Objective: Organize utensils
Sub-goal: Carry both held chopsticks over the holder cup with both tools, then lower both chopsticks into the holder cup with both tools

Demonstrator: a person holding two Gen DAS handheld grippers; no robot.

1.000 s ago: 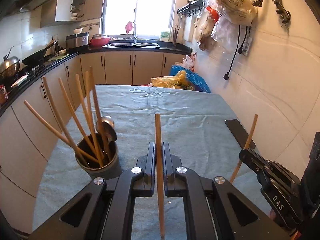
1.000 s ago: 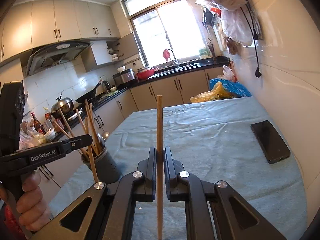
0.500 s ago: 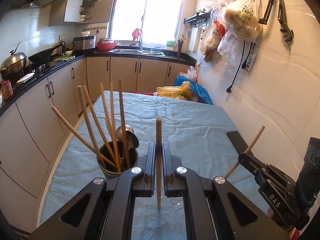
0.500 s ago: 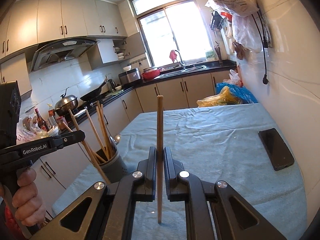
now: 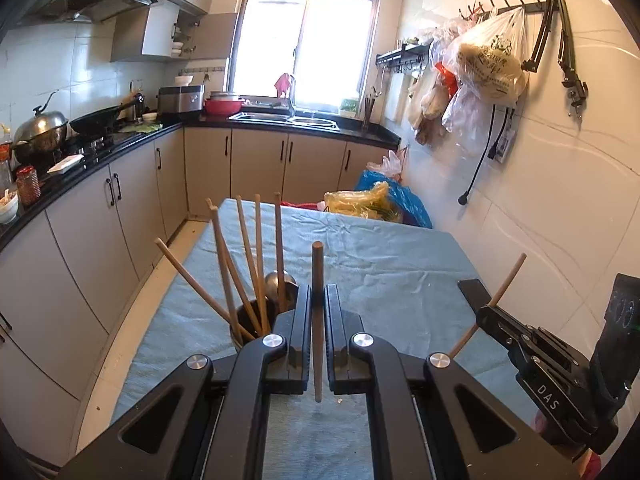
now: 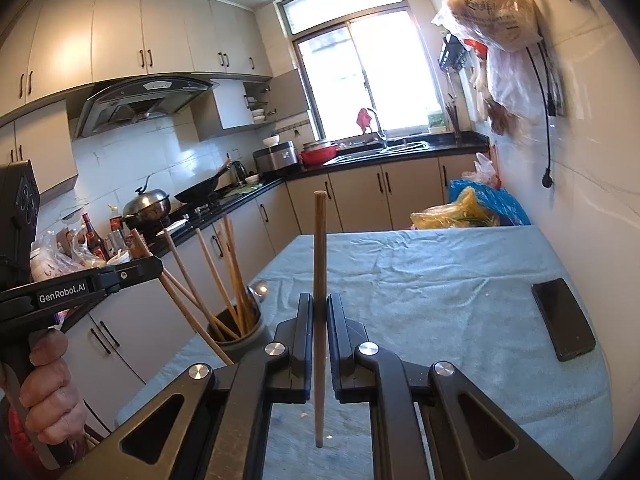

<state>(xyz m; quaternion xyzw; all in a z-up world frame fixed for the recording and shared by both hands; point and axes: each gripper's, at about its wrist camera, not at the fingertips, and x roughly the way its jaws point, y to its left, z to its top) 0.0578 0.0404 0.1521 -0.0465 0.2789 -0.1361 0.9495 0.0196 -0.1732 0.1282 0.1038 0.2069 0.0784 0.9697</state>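
Left wrist view: the left gripper (image 5: 318, 300) pinches an upright brown wooden chopstick (image 5: 317, 320) and hides the near rim of the dark round utensil holder (image 5: 250, 322), which stands close to the left edge of the blue-clothed table (image 5: 400, 276). Right wrist view: the right gripper (image 6: 320, 312) pinches a second wooden chopstick (image 6: 319, 300); open cloth lies ahead, with a black phone (image 6: 562, 318) near the wall edge
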